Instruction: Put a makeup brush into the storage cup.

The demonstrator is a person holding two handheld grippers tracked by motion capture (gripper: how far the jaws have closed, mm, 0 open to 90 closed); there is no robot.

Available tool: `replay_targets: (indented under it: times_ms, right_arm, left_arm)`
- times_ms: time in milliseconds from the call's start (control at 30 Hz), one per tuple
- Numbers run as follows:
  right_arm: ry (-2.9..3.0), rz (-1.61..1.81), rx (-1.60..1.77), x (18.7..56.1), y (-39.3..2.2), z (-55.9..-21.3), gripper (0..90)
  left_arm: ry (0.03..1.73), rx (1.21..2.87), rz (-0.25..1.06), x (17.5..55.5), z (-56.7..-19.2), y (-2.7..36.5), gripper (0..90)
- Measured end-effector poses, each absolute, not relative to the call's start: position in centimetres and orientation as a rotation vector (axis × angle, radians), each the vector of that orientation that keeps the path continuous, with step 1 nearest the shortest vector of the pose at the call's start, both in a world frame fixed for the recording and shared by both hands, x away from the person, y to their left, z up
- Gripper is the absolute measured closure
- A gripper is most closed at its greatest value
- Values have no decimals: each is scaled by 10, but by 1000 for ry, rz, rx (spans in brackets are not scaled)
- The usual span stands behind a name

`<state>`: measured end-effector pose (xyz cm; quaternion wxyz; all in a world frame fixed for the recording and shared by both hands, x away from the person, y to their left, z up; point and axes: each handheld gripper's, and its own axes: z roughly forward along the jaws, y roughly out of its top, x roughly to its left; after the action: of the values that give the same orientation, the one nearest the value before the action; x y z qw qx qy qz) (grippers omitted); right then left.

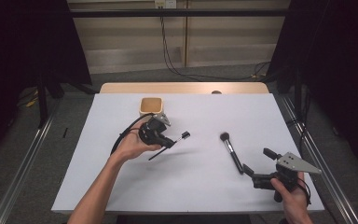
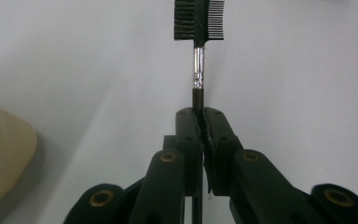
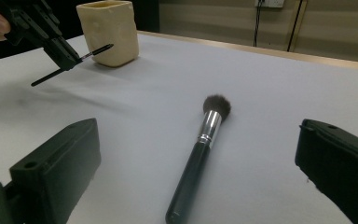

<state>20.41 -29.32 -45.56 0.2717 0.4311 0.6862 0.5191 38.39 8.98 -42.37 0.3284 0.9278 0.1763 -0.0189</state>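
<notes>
comb (image 2: pixel 199 21): small brow comb-brush, held above the surface (image 1: pixel 261 121), left of centre, just near of the cup (image 1: pixel 150 106).
risk, slip: grip sits on the thin handle only; a tilt toward the cup could let it pivot or drop.
risk, cup: light cup may tip if the comb knocks its rim.
left claw (image 1: pixel 170 144): clamped tight on the comb handle.
right claw (image 1: pixel 257 162): wide, empty, low at near right, brush (image 3: pixel 198 156) lying between its jaws, untouched.
</notes>
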Motion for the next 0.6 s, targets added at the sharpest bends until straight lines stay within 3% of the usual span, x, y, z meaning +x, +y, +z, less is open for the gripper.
replay_targets:
  times_ms: [600]
  right_arm:
    - [1848, 1405, 1154, 204, -293, -455, 0]
  left_arm:
    - [505, 2177, 66, 376, -417, 113, 858]
